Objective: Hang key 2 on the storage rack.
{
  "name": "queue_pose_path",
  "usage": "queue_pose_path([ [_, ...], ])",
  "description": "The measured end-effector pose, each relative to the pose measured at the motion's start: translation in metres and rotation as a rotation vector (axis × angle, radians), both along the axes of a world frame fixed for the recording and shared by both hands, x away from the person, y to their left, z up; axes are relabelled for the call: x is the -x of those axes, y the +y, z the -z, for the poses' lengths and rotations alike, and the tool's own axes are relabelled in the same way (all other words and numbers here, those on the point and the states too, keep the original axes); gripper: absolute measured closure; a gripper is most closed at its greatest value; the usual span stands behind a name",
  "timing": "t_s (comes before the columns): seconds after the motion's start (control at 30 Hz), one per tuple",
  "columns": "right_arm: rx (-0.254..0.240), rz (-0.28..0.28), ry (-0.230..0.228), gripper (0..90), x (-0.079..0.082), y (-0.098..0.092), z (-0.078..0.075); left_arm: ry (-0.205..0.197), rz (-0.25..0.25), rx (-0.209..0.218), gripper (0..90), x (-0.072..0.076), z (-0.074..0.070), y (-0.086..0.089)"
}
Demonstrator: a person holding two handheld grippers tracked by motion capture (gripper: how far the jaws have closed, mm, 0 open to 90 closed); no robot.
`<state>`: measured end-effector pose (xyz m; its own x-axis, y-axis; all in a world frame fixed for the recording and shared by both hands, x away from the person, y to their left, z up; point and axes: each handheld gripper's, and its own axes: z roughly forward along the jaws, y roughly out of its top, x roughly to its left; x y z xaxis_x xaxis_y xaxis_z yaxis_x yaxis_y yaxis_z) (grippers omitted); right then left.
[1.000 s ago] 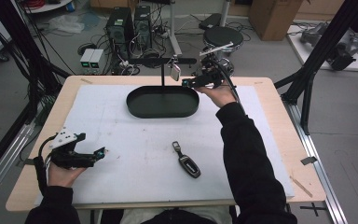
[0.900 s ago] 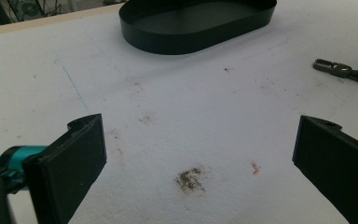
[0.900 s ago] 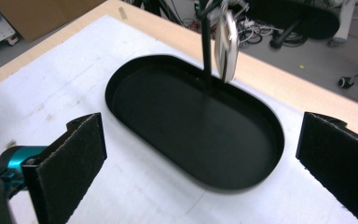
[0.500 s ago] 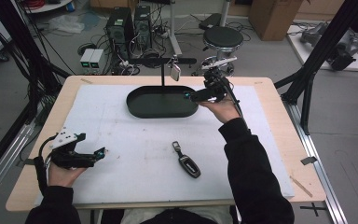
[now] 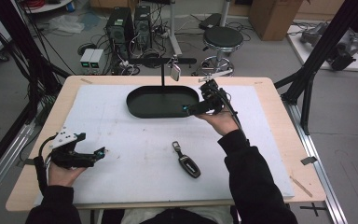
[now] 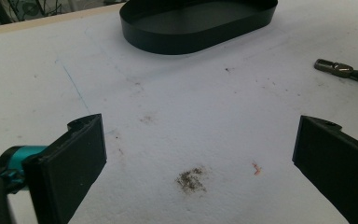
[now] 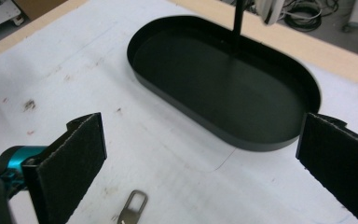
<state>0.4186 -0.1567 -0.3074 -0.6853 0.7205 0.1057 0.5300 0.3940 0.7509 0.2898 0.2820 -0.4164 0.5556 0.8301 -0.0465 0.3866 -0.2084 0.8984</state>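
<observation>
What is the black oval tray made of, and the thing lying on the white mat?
The oval tray looks like thin metal painted matte black: its wall is thin and even. The car key seems glossy black plastic with a dull metal clip, though it is too small to be sure.

Matt black metal tray [image 5: 162,101]; stained white mat [image 5: 121,126]; wood table [image 5: 279,112].

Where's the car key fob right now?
In the high view the key fob lies flat on the white mat, near the front edge, below the black oval tray, between the two grippers.
</observation>
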Motion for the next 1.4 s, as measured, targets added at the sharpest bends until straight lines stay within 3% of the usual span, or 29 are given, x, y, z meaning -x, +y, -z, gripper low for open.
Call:
queue_pose_path([
  [0.13,0.004,-0.003,0.019,0.7,0.006,0.002,0.010,0.001,-0.001,-0.001,3.1,0.000,0.000,0.000],
  [0.43,0.038,0.009,0.108,0.8,0.017,0.007,0.037,-0.006,-0.007,-0.002,3.1,0.000,0.000,0.001],
  [0.57,0.046,-0.015,0.126,0.7,0.023,0.010,0.050,-0.004,-0.006,0.000,3.1,0.000,0.000,0.001],
  [0.9,0.054,-0.016,0.152,0.8,0.034,0.016,0.069,-0.001,-0.006,-0.004,3.1,0.000,0.001,0.001],
  [1.3,0.119,-0.043,0.203,0.7,0.048,0.031,0.093,-0.005,-0.010,-0.005,3.2,0.000,0.001,0.001],
  [1.4,0.111,-0.048,0.212,0.8,0.050,0.032,0.098,-0.004,-0.006,-0.009,3.2,0.000,0.001,0.000],
])
